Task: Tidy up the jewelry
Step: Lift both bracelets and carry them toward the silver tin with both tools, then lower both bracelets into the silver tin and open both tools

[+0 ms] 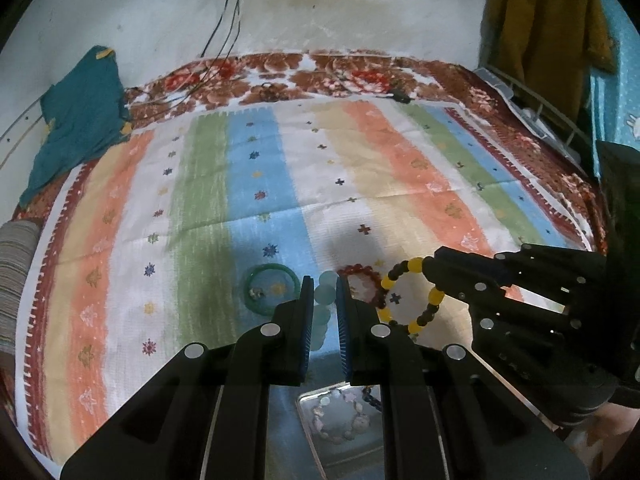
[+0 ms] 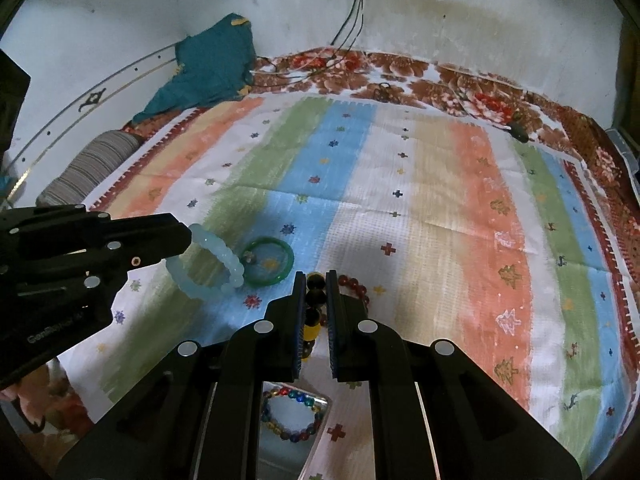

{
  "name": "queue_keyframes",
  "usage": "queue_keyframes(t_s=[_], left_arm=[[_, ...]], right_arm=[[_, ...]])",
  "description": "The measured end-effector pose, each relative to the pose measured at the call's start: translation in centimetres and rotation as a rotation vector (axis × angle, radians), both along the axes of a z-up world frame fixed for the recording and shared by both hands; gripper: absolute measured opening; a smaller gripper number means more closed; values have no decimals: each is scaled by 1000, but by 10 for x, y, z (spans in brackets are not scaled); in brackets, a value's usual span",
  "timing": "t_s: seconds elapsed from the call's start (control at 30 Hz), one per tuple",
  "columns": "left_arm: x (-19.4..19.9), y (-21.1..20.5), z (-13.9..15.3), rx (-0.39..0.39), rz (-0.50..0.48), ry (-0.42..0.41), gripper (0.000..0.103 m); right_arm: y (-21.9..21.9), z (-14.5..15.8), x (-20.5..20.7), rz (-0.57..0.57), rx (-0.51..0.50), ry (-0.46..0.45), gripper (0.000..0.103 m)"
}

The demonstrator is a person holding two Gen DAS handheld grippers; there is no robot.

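My left gripper (image 1: pixel 324 285) is shut on a pale blue bead bracelet (image 1: pixel 325 295), which hangs above the striped cloth. In the right wrist view the same bracelet (image 2: pixel 234 264) dangles from the left gripper (image 2: pixel 188 237). My right gripper (image 2: pixel 317 281) is shut on a yellow-and-black bead bracelet (image 2: pixel 310 332); the left wrist view shows that loop (image 1: pixel 416 266) hanging from the right gripper (image 1: pixel 431 269). A green bangle (image 1: pixel 272 270) (image 2: pixel 269 245) and a dark red bead bracelet (image 1: pixel 362 269) (image 2: pixel 357 283) lie on the cloth just beyond both grippers.
Under the fingers lies a shiny metal tray (image 1: pixel 308 404) (image 2: pixel 322 404) holding a pale stone bracelet (image 1: pixel 340 420) and a multicoloured bead bracelet (image 2: pixel 292 412). A teal cloth (image 1: pixel 80 120), a striped cushion (image 2: pixel 88 168), cables (image 1: pixel 224 40) and a mustard garment (image 1: pixel 540 20) sit around the bed's edges.
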State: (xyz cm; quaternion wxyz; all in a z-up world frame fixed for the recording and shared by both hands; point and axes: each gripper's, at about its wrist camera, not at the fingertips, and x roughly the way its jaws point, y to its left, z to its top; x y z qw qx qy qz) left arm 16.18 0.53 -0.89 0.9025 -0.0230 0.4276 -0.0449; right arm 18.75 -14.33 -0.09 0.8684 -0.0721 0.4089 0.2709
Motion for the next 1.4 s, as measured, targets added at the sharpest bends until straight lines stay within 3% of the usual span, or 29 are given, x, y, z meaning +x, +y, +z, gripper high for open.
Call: queue_keyframes(t_s=[0.57, 1.17, 1.2, 1.23, 1.27, 1.3, 1.4], left_arm=[[-48, 1, 18, -57, 9, -47, 11], [-76, -11, 8, -59, 6, -25, 12], [-76, -10, 9, -60, 21, -27, 16], [-75, -7, 9, -62, 38, -28, 30], [-76, -4, 10, -65, 51, -32, 34], [-75, -1, 10, -67, 65, -35, 38], [-74, 8, 9, -63, 101, -28, 43]], right_arm=[[-19, 9, -47, 29, 25, -32, 11], [-22, 3, -71, 47, 9, -16, 11], [-22, 2, -69, 37, -5, -16, 11], [-23, 1, -68, 27, -14, -20, 12], [-26, 1, -66, 8, -23, -22, 19], [-28, 0, -64, -3, -26, -21, 29], [-34, 0, -59, -27, -18, -16, 34]])
